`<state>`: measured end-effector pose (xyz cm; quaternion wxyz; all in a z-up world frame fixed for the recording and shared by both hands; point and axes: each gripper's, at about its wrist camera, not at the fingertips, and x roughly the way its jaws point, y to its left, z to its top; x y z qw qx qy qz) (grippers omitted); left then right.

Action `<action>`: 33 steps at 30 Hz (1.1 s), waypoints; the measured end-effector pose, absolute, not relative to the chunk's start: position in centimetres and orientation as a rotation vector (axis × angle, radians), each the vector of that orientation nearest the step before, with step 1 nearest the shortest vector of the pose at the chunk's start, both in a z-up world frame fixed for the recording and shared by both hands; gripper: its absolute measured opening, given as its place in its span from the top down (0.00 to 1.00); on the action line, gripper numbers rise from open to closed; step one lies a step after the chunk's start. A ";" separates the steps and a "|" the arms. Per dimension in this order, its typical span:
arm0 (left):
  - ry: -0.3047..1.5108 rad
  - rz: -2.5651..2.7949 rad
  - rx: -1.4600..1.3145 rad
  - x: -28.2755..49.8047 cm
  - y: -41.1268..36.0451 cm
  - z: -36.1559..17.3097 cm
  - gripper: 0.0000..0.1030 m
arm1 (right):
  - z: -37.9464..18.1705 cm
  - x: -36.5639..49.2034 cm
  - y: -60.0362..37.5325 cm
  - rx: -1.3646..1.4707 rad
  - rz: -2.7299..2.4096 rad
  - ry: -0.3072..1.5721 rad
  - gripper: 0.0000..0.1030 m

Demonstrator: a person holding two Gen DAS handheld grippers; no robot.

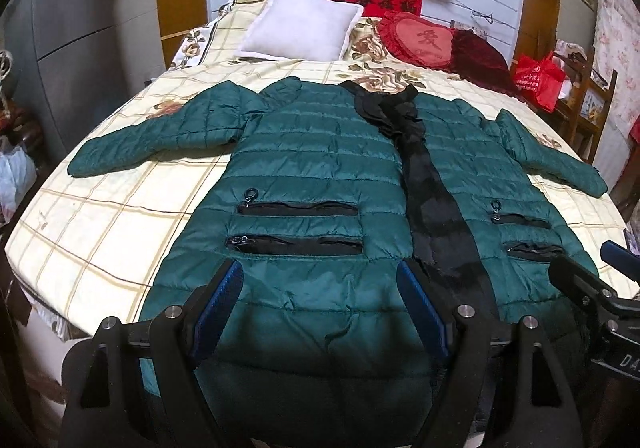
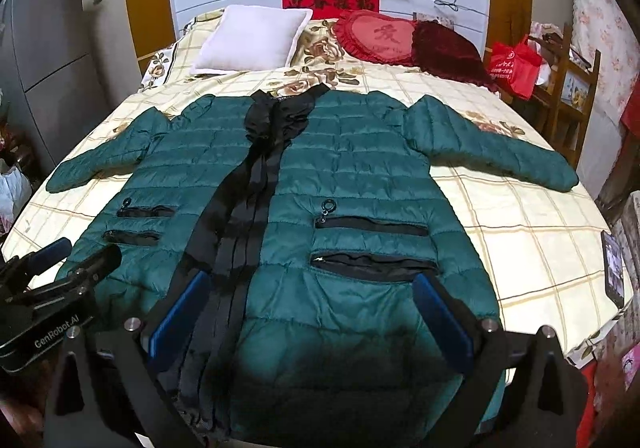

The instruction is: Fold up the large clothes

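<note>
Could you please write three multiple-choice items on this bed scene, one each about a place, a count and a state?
1. Where does the white pillow lie?
A. at the head of the bed, beside the red heart cushion
B. on top of the jacket
C. on the floor

2. How many zipped pocket openings show on the front of the green jacket?
A. two
B. four
C. six

3. How does the jacket lie?
A. folded in half
B. rolled into a bundle
C. spread flat with both sleeves out to the sides

Answers: 1 A, it rests near the wall next to the cushion; 2 B, two black openings show on each front panel; 3 C, both sleeves stretch out over the checked bedspread.
</note>
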<state>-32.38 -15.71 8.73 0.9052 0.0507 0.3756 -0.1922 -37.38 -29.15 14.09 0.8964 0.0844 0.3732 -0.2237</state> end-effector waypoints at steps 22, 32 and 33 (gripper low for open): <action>0.790 -0.399 0.091 -32.2 -15.6 8.4 0.37 | 13.8 -36.6 -29.2 0.185 -0.453 0.796 0.00; 0.789 -0.399 0.092 -32.4 -15.6 8.4 0.37 | 13.6 -36.3 -29.3 0.191 -0.452 0.803 0.00; 0.790 -0.399 0.090 -32.4 -15.6 8.4 0.37 | 13.5 -36.3 -29.4 0.193 -0.451 0.804 0.00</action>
